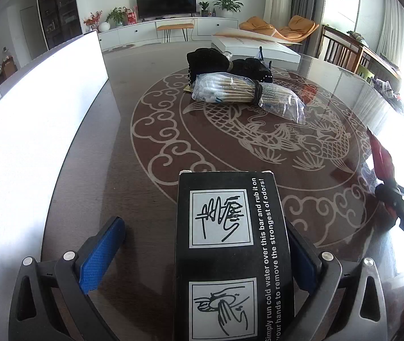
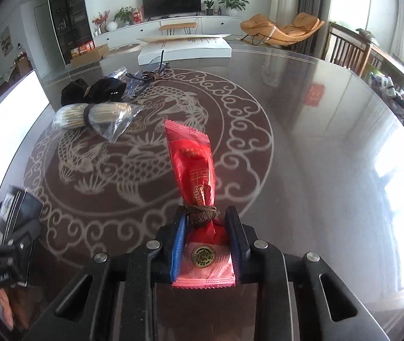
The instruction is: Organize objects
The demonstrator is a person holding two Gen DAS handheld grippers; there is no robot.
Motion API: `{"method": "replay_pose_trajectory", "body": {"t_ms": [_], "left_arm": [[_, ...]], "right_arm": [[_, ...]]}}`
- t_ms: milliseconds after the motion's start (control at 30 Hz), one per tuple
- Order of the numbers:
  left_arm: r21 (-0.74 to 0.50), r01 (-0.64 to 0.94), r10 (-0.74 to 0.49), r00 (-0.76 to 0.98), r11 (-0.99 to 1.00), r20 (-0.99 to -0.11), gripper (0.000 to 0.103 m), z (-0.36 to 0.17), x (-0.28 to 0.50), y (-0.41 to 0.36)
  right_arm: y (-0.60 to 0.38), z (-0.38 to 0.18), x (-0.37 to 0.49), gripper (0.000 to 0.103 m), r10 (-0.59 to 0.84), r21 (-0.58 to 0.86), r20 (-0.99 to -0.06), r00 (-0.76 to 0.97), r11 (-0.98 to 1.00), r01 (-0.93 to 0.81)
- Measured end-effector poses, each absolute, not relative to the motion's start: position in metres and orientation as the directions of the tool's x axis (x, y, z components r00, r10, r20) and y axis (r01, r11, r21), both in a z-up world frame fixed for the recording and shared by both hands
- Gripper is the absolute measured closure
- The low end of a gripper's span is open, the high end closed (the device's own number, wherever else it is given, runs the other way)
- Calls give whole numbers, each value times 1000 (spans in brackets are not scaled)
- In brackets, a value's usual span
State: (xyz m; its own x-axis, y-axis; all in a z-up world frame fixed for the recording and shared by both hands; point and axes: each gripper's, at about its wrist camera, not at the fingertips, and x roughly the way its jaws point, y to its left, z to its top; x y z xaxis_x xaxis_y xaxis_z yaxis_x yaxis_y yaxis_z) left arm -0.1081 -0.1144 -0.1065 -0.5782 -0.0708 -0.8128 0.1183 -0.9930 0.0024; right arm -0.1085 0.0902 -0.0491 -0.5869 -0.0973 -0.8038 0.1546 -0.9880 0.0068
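A black box (image 1: 230, 255) with white hand-washing drawings and print lies between the fingers of my left gripper (image 1: 203, 223). It rests against the right blue pad, while the left pad (image 1: 99, 255) stands well apart from it, so the jaws are open. My right gripper (image 2: 206, 213) is shut on a red packet (image 2: 193, 159) tied with a brown cord; the packet sticks out forward over the table. The left wrist view catches the red packet (image 1: 381, 153) and the right gripper (image 1: 401, 207) at the right edge. The right wrist view has the left gripper (image 2: 3, 244) and black box (image 2: 17, 204) at the far left.
The glass table (image 1: 173, 130) has a fish pattern. A clear bag of wooden sticks (image 1: 244, 93) lies mid-table with black pouches (image 1: 224, 62) behind it. A flat white box (image 1: 258, 45) sits at the far edge, and a large white panel (image 1: 31, 119) stands on the left.
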Motion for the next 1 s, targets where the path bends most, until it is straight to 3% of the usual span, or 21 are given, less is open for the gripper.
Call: {"method": "replay_pose_trajectory", "body": {"t_ms": [33, 100, 133, 300, 433, 1000], "left_arm": [[2, 118, -71, -578, -993, -813, 0, -107, -108, -114], [2, 118, -71, -578, -993, -813, 0, -107, -108, -114], [2, 118, -71, -578, -993, -813, 0, -106, -108, -114], [2, 118, -71, -578, -993, -813, 0, -107, -108, -114], [2, 118, -71, -578, -993, -813, 0, -106, -108, -115], [2, 118, -71, -578, -993, -813, 0, -107, -108, -114]], "right_arm": [[85, -50, -100, 70, -82, -10, -794, -602, -989, 148], [76, -51, -96, 47, -75, -23, -791, -607, -988, 152], [72, -53, -98, 26, -80, -23, -798, -598, -986, 162], [61, -56, -114, 0, -17, -97, -800, -600, -983, 157], [69, -59, -125, 0, -73, -4, -813, -577, -991, 130], [68, -64, -125, 0, -65, -12, -815, -576, -992, 129]]}}
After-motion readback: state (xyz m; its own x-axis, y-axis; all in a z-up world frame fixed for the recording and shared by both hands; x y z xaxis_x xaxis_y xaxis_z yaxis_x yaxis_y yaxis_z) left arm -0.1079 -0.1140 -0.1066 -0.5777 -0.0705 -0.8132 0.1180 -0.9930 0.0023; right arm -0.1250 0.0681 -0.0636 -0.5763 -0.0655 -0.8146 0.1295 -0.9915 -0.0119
